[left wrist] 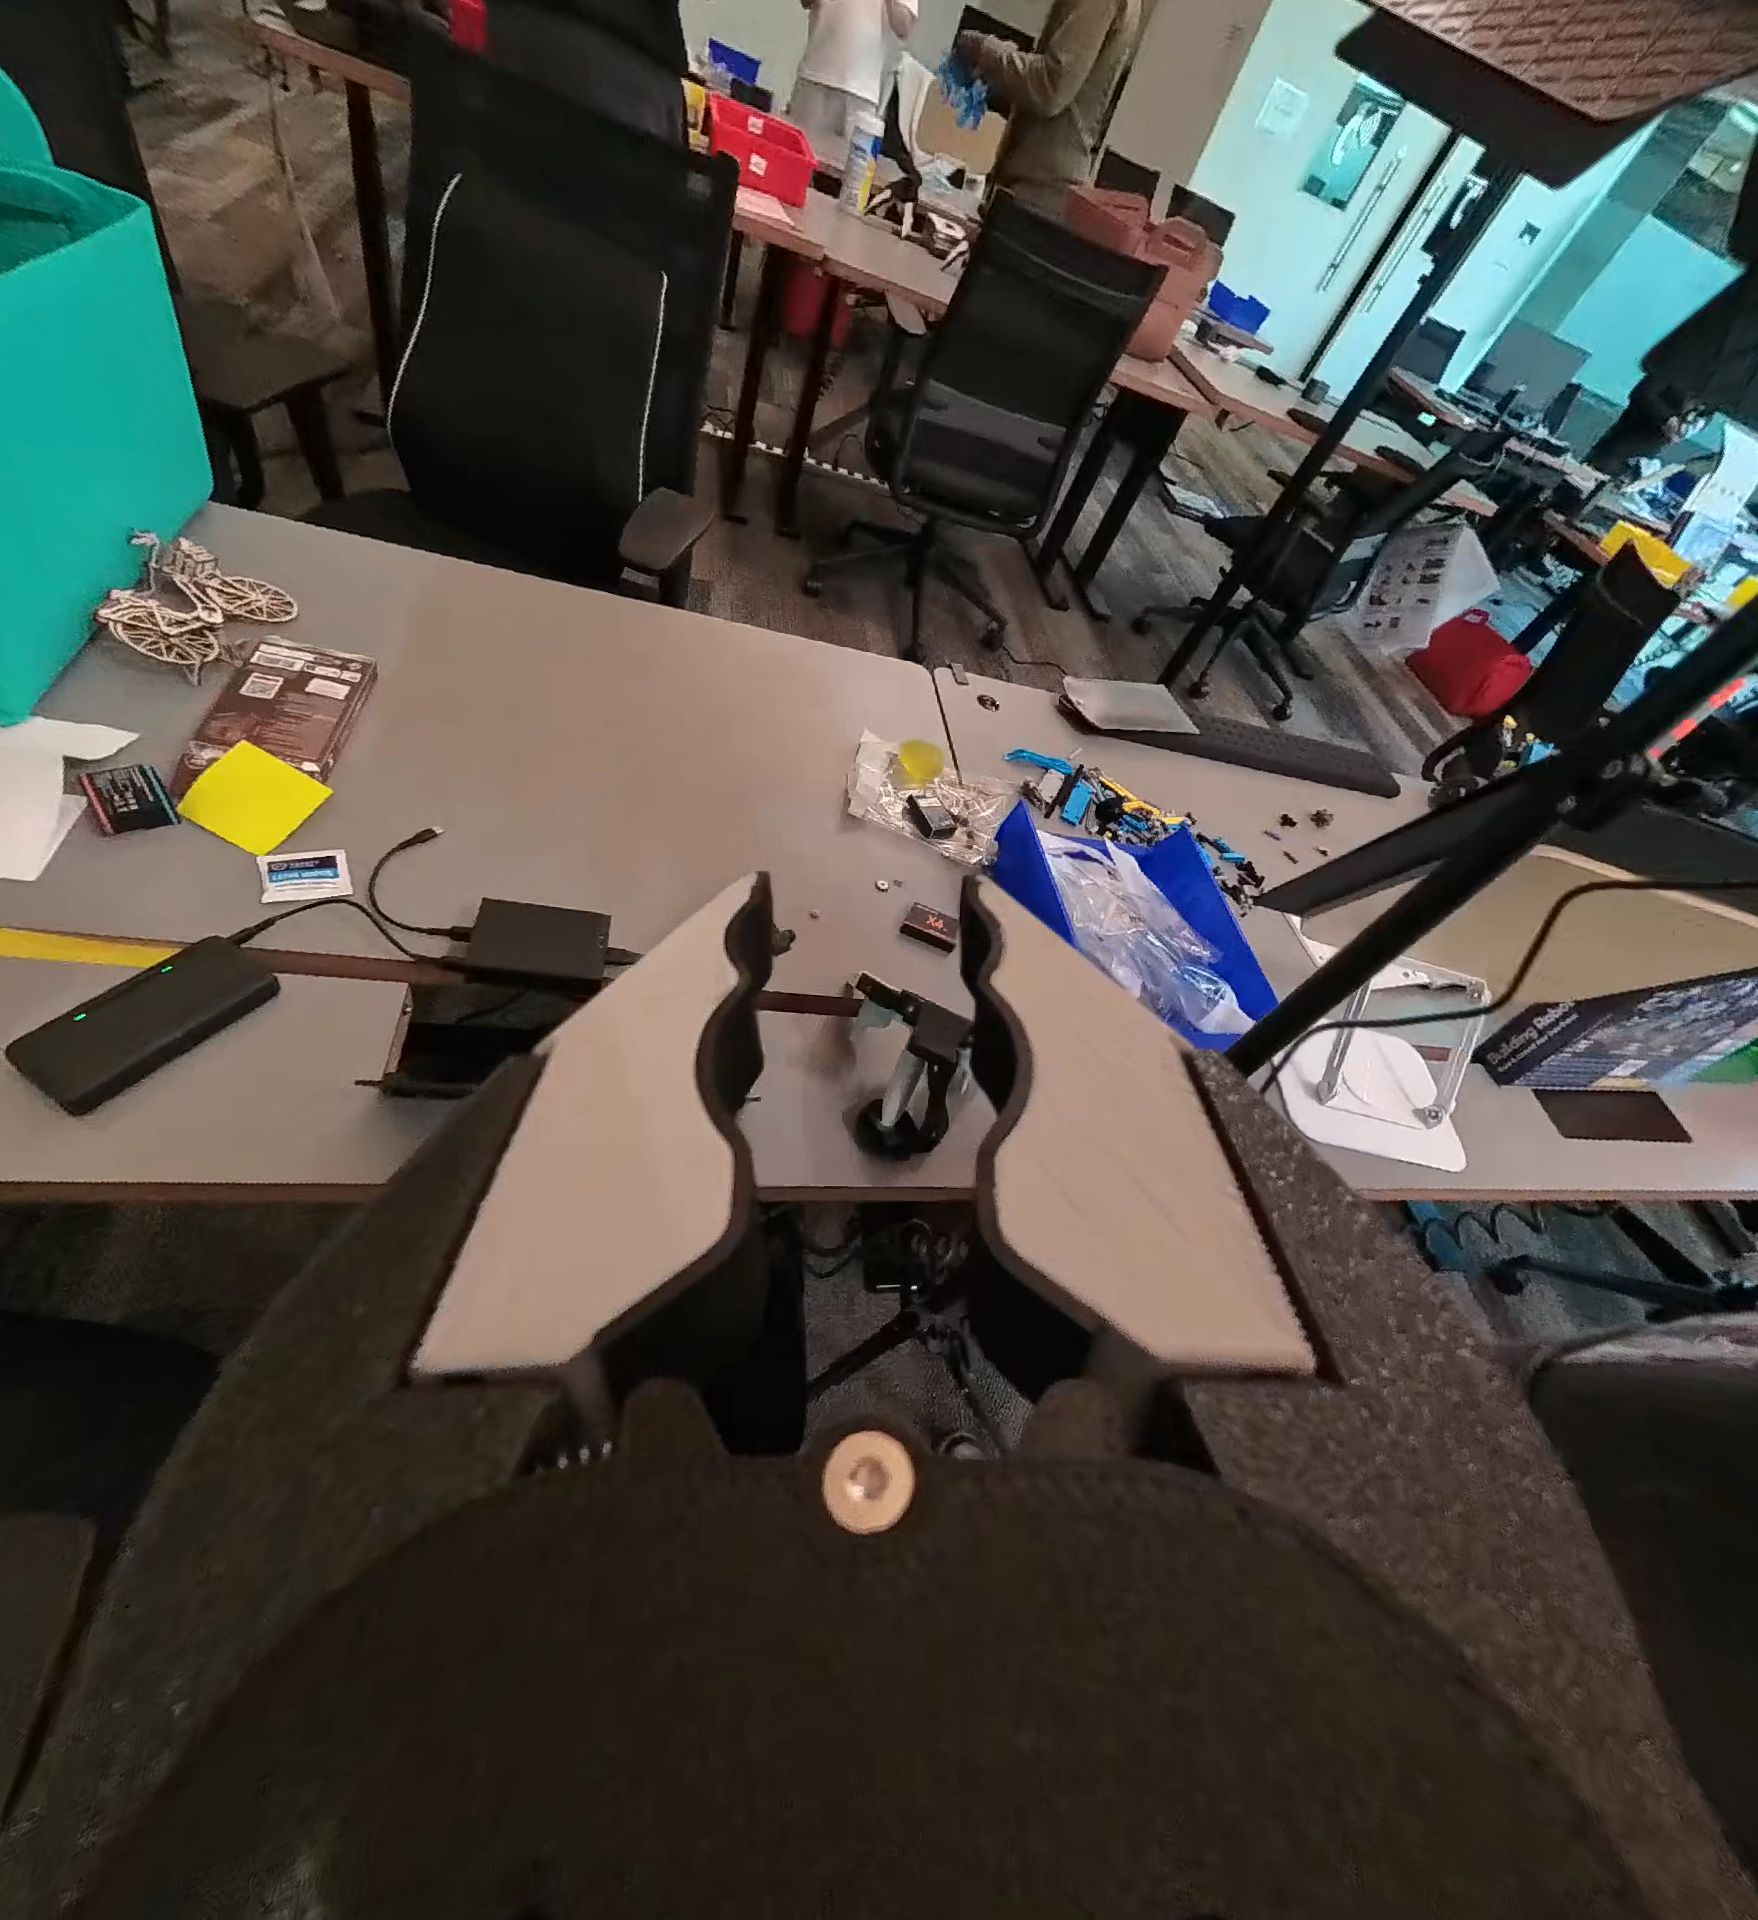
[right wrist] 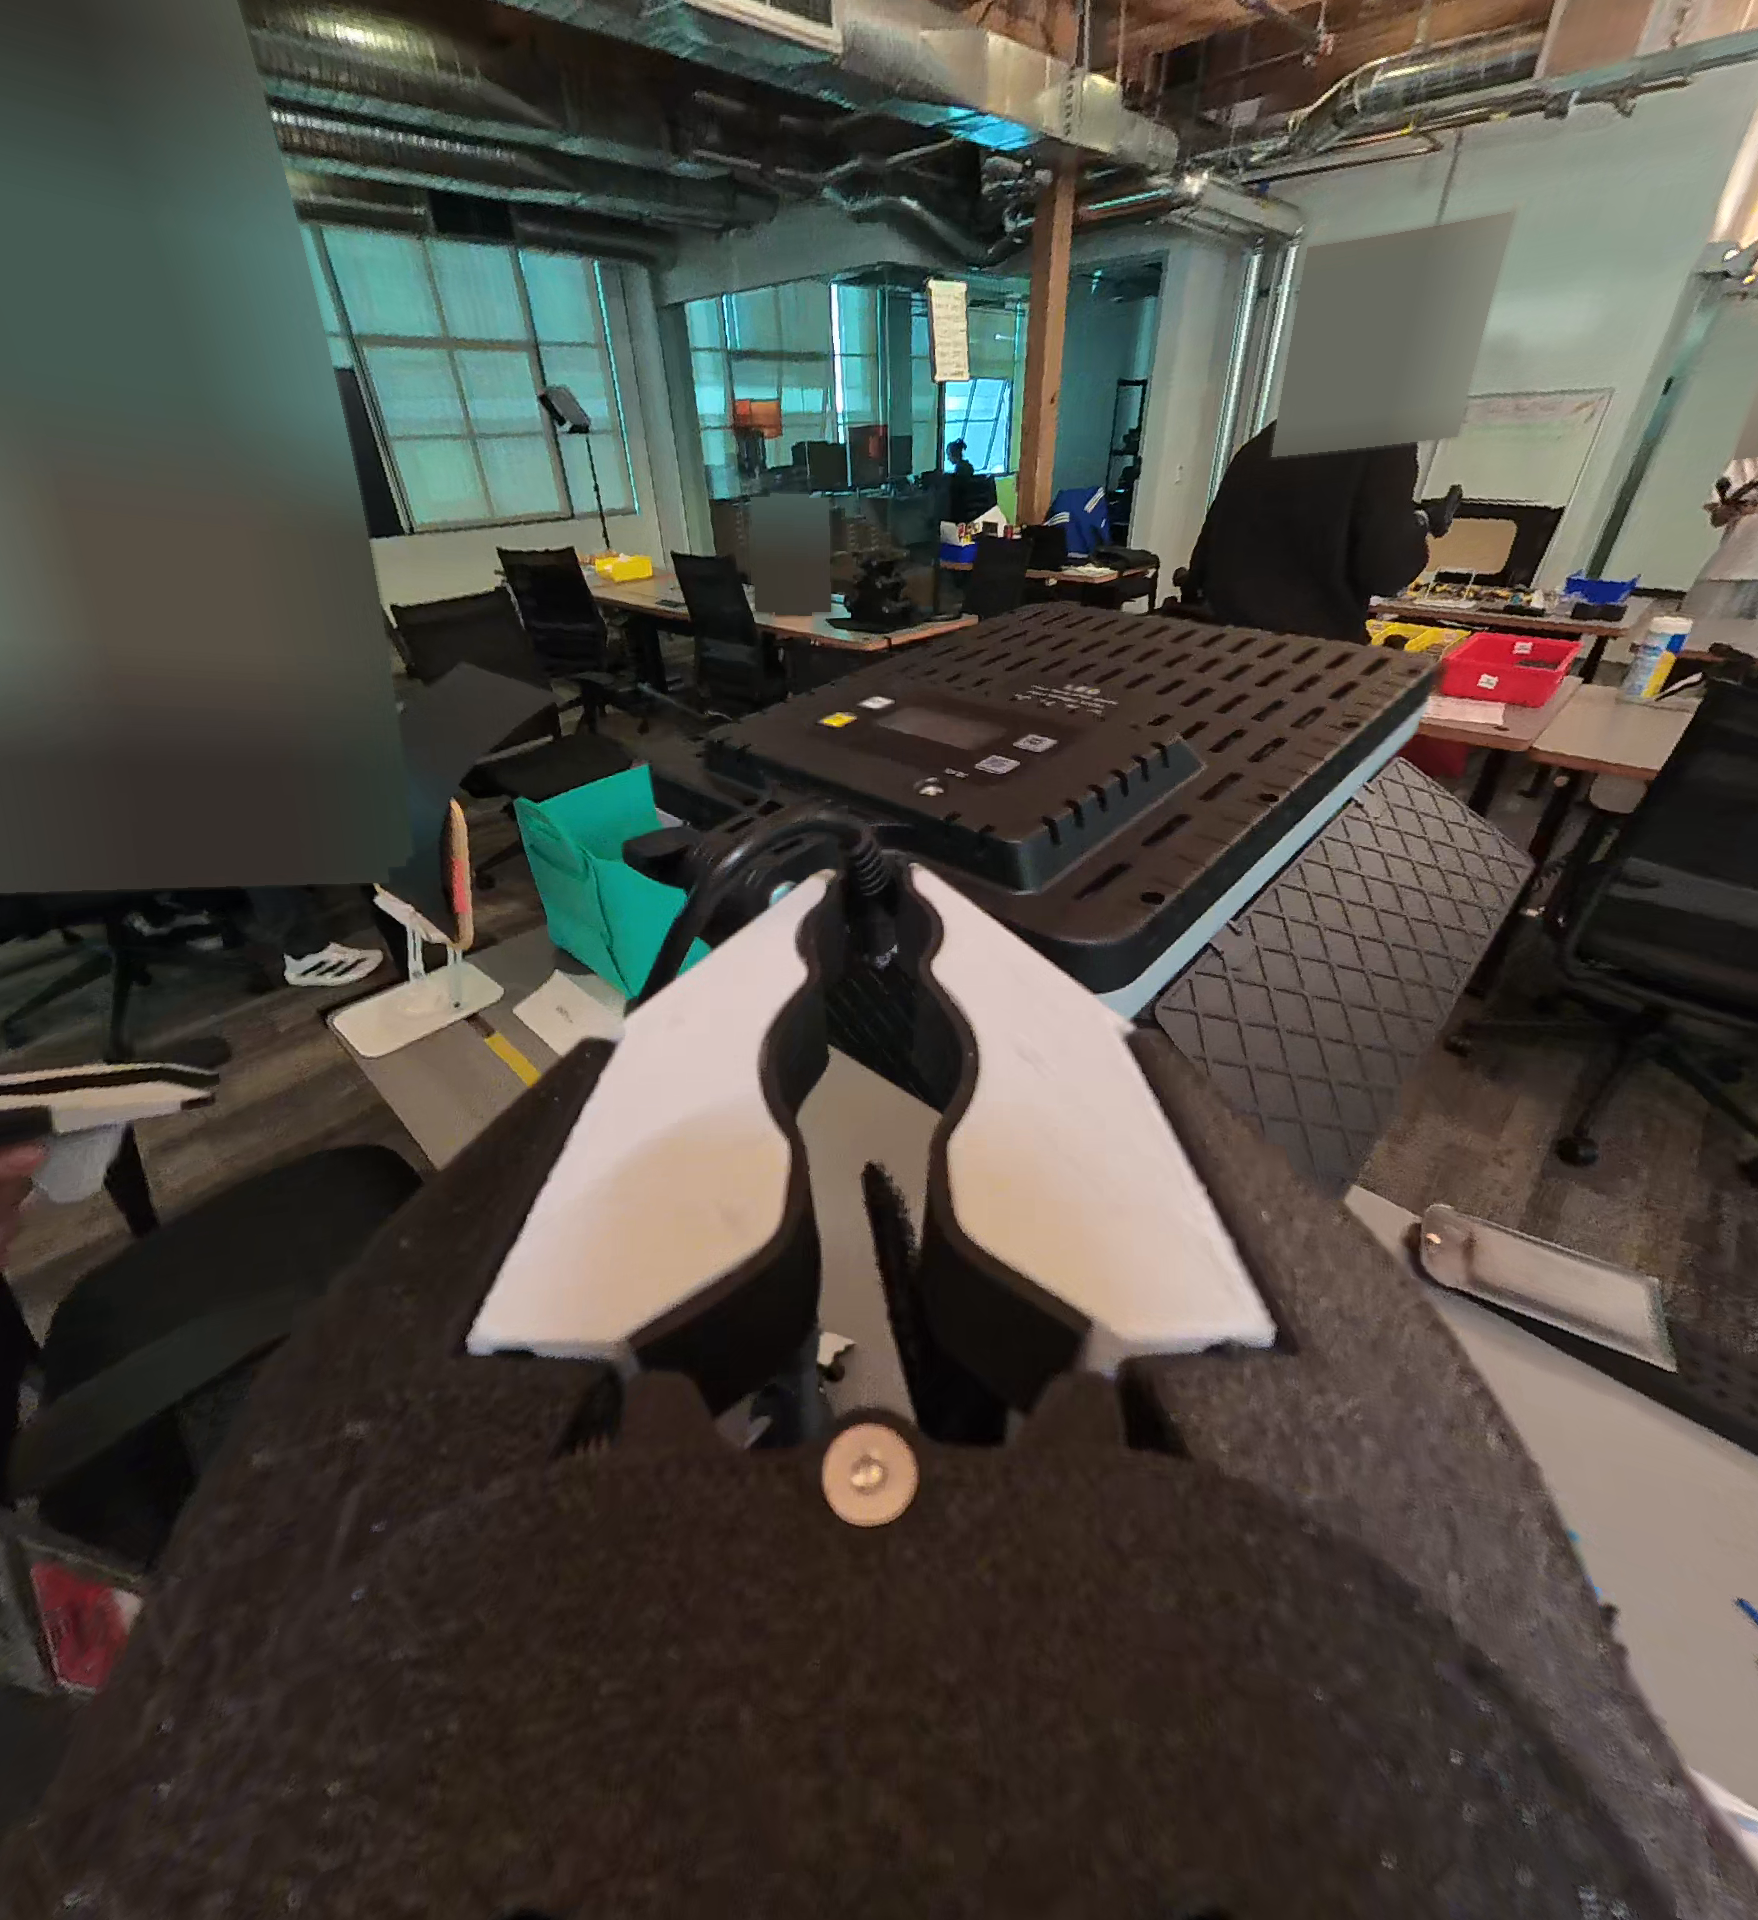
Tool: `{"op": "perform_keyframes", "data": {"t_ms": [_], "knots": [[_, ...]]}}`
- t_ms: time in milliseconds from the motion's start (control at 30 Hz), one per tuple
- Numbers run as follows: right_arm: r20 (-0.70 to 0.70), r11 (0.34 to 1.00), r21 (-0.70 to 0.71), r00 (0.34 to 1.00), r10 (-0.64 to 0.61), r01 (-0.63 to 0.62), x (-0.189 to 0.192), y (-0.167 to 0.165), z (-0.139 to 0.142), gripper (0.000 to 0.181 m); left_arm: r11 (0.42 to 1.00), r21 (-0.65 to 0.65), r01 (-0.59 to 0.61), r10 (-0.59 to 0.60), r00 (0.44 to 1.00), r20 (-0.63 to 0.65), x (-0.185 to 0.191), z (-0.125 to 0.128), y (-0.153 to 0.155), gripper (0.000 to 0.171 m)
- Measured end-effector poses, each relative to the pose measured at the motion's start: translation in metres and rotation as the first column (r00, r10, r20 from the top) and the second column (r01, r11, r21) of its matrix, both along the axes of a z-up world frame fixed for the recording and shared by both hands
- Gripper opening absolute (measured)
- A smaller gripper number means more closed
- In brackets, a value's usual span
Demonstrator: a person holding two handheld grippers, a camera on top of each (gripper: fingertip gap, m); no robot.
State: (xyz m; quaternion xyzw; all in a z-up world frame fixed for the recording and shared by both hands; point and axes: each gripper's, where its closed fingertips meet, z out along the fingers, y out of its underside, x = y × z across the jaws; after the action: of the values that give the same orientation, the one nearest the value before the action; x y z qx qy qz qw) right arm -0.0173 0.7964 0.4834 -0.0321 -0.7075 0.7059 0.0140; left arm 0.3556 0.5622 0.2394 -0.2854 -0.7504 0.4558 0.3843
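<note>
Your left tool [left wrist: 864, 914] hangs over the near edge of the grey desk [left wrist: 584, 707], its fingers spread apart and empty. Between them, close to that edge, sits a small black clamp mount [left wrist: 906, 1070]; a blue bin [left wrist: 1135, 914] lies just beside the right finger. Your right tool [right wrist: 870, 883] has its fingers nearly together around a black cable plug [right wrist: 870, 883] at the edge of a black slotted light panel [right wrist: 1114, 748].

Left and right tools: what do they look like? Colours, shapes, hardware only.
Both match. Left tool: two light grey fingers with wavy black inner pads, on a speckled black body with one silver screw at centre. Right tool: same build, fingers look whiter. No cables or markings visible on either.
</note>
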Motion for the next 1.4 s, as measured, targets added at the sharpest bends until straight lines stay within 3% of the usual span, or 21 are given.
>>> {"op": "perform_keyframes", "data": {"t_ms": [200,367,567,767,867,933,1000,1167,1400], "knots": [[-0.004,1.000,-0.012,1.000,-0.001,0.001,0.009,0.013,-0.002,0.008,0.997,0.001,0.072,-0.072,0.997,-0.012,-0.034,0.001,0.011,0.035],[-0.049,0.999,0.008,0.998,0.046,-0.046,0.046,0.015,-0.018,0.009,0.983,0.029,0.180,-0.179,0.983,-0.040,-0.075,0.007,0.028,0.034],[-0.015,0.999,-0.030,1.000,-0.009,0.009,0.051,0.037,-0.029,0.009,0.941,-0.035,0.338,-0.339,0.938,-0.064,-0.132,0.038,0.046,0.034],[-0.004,0.999,-0.009,0.999,-0.049,0.049,0.039,0.048,-0.035,0.008,0.869,-0.095,0.485,-0.491,0.870,-0.044,-0.183,0.050,0.071,0.034],[0.027,0.999,0.030,1.000,-0.012,0.011,0.012,0.024,-0.020,0.008,0.781,-0.083,0.620,-0.625,0.774,-0.102,-0.227,0.063,0.102,0.035],[0.062,0.997,0.067,0.997,0.037,-0.041,-0.009,-0.003,-0.003,0.008,0.703,-0.097,0.704,-0.711,0.699,-0.076,-0.262,0.067,0.127,0.037],[0.099,0.986,0.108,0.988,0.120,-0.131,-0.019,-0.032,0.012,0.008,0.668,-0.155,0.727,-0.741,0.670,-0.051,-0.294,0.073,0.146,0.044],[0.212,0.929,0.231,0.947,0.242,-0.289,-0.022,-0.079,0.012,0.008,0.616,-0.183,0.766,-0.787,0.610,-0.097,-0.334,0.085,0.182,0.045],[0.179,0.876,0.360,0.946,0.272,-0.320,-0.024,-0.094,0.001,0.008,0.632,-0.196,0.750,-0.775,0.611,-0.160,-0.348,0.093,0.181,0.031]]}}
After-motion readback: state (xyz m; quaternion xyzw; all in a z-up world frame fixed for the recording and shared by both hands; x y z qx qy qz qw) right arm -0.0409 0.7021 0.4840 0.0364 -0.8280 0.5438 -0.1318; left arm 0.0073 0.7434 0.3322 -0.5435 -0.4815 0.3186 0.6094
